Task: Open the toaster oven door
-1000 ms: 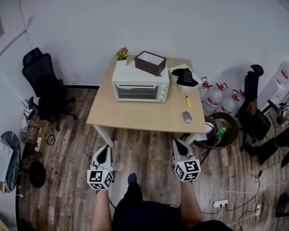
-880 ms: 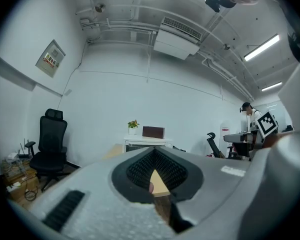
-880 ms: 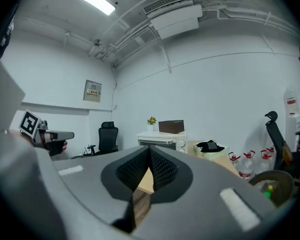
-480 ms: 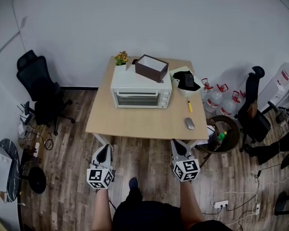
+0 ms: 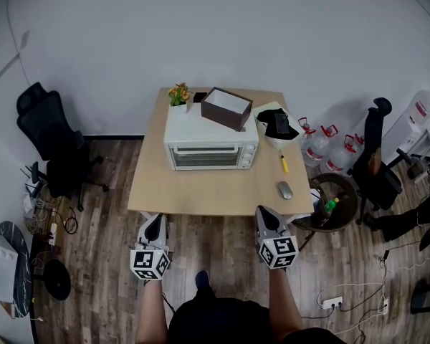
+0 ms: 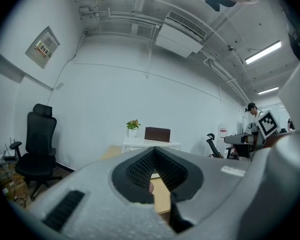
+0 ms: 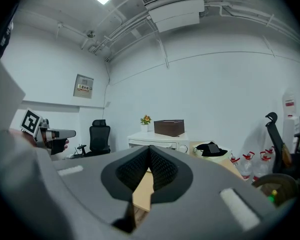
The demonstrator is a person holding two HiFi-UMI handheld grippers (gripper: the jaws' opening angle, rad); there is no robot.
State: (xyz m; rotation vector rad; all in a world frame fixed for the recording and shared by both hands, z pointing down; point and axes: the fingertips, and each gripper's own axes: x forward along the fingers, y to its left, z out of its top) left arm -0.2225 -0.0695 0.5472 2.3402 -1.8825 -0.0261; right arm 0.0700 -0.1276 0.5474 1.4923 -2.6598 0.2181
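toaster oven (image 5: pixel 211 143) on worktop (image 5: pixel 201 192), door facing 6 o'clock, long axis 9–3 | left gripper (image 5: pixel 153 221): jaws together, empty, oven at 1 | right gripper (image 5: pixel 264 211): likewise, oven at 11, perhaps slightly nearer

A light wooden rectangular tabletop (image 5: pixel 201 188) carries a white toaster oven with a glass door (image 5: pixel 211 145) near its far edge, left of centre. A small potted plant with orange flowers (image 5: pixel 177 94) stands at the far left corner. A black bundle on a cream sheet (image 5: pixel 276 122) occupies the far right corner. Along the right edge lie a yellow pen (image 5: pixel 284 165) and, closer to the near edge, a grey computer mouse (image 5: pixel 285 190).
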